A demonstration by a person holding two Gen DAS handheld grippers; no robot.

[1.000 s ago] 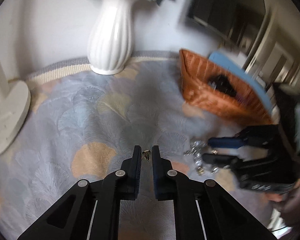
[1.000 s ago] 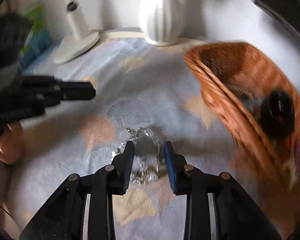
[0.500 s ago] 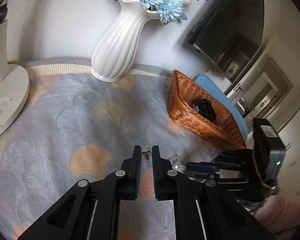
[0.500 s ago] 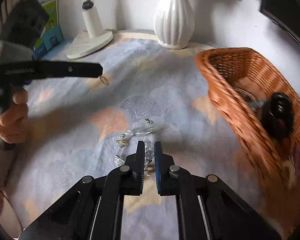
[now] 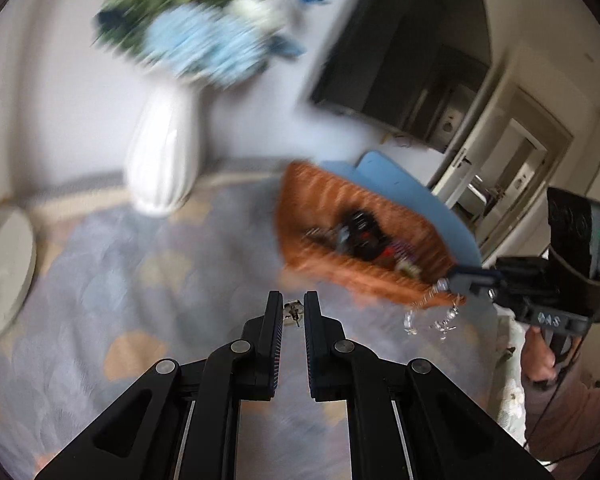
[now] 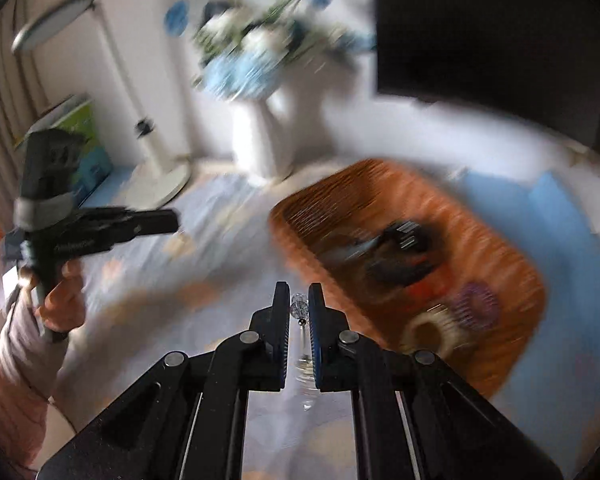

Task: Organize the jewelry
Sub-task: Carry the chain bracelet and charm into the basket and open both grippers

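Now both grippers clamped — left gripper (image 5: 293, 312) on earring (image 5: 291, 313), right gripper (image 6: 299, 304) on necklace (image 6: 299, 305)

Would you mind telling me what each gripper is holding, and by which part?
The left gripper pinches a small earring at its fingertips. The right gripper grips a crystal bead chain by one bead, the rest dangling.
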